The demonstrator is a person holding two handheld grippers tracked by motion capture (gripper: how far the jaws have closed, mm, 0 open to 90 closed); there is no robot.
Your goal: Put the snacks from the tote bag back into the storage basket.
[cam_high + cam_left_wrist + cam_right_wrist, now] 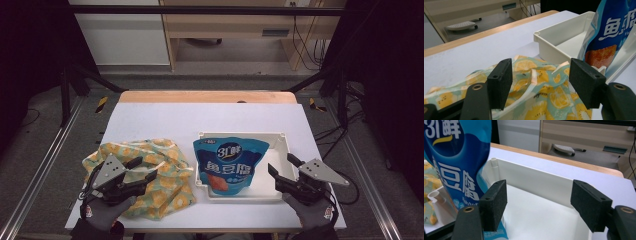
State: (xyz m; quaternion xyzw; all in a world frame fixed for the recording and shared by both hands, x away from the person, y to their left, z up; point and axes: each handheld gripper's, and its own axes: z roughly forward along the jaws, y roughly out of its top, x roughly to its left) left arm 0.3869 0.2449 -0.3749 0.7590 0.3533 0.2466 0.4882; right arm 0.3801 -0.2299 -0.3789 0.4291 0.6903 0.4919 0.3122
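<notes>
A: Quick pass. Left gripper (142,171) sits lower left of the high view, jaws spread, over the fruit-print cloth (167,159). Nothing pinched.

B: Agreed. In the left gripper view the cloth (536,85) lies bunched between and below the two black pads (500,82), with clear gaps on either side. The pads are not pressing on it.

A: Right gripper (282,165) is lower right of the high view, jaws also spread, at the right part of the white tray (282,145). Empty.

B: Right gripper view shows the tray (544,182) floor bare between the pads, blue snack bag (456,165) at the left of the frame, beside the left pad. Possibly brushing it, hard to tell from that angle.

A: Where's the bag overall?

B: Centre of the high view, blue snack bag (230,165) lying in the left half of the tray, its lower corner seems to hang over the tray's near-left rim. In the left gripper view the bag (609,35) is at the upper right, leaning in the tray (559,40).

A: Progress?

B: My read: bag is in the tray, so that part looks done. Cloth is crumpled on the white table (165,120), just left of the tray, touching its edge. Not folded or covering anything yet. Left gripper looks set to take the cloth; that's what remains.
</notes>
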